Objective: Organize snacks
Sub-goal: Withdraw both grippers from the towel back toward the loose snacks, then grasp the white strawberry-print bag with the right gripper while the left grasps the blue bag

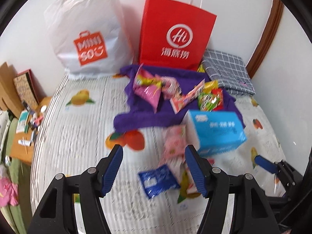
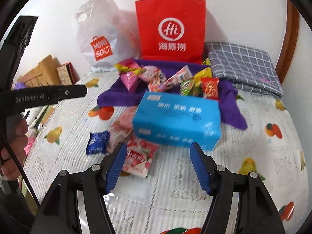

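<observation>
Right wrist view shows the fruit-print bed, the red paper bag at its far edge, the blue box mid-bed before snack packets on a purple towel, both grippers' jaws open, empty.

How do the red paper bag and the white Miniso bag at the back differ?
The red paper bag stands stiff and square with twisted white handles; the white plastic bag bulges softly with a punched grip hole. The red one touches the purple cloth; the white one sits left of it. Both lean on the wall.
</observation>
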`<action>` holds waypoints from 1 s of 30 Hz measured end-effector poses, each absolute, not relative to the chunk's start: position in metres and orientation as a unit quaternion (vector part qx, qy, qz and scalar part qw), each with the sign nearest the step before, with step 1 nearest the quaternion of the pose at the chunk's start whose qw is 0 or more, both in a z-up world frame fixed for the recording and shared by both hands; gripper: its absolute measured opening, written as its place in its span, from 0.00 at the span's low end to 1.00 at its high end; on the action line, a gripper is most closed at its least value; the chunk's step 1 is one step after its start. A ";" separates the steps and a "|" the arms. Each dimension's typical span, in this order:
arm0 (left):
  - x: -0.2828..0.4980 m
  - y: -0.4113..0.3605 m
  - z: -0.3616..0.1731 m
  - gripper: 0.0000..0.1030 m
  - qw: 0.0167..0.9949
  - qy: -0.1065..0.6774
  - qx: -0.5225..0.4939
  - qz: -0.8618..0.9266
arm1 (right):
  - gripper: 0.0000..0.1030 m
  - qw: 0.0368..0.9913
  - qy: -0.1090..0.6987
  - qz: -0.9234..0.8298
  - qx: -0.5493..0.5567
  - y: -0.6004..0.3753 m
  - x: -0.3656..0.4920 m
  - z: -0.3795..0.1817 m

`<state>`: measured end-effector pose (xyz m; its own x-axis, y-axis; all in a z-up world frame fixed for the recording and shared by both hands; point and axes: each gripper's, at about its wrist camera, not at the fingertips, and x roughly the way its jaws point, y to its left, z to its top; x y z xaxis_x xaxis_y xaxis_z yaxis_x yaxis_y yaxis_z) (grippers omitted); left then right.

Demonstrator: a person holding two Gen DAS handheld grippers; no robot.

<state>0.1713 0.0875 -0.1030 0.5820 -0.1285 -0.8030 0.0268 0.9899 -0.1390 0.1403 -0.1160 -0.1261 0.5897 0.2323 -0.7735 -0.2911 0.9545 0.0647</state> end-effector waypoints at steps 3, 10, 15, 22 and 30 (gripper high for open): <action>0.162 0.099 -0.117 0.63 0.883 0.463 -0.068 -0.037 | 0.71 0.890 0.430 0.146 -0.038 -0.112 0.135 -0.135; 0.146 0.122 -0.148 0.63 0.872 0.480 -0.093 -0.031 | 0.72 0.879 0.449 0.161 -0.024 -0.097 0.134 -0.157; 0.144 0.137 -0.168 0.63 0.862 0.496 -0.103 -0.023 | 0.72 0.870 0.463 0.168 -0.017 -0.082 0.145 -0.175; 0.142 0.144 -0.180 0.63 0.856 0.503 -0.111 -0.038 | 0.72 0.860 0.492 0.138 0.019 -0.073 0.171 -0.206; 0.152 0.119 -0.186 0.63 0.847 0.507 -0.129 -0.091 | 0.56 0.875 0.467 0.128 -0.017 -0.083 0.167 -0.211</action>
<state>0.1517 0.1195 -0.1861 0.4683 -0.2863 -0.8359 0.0236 0.9498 -0.3120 0.1670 -0.0831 -0.2105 0.5304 0.2071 -0.8221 -0.2392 0.9669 0.0893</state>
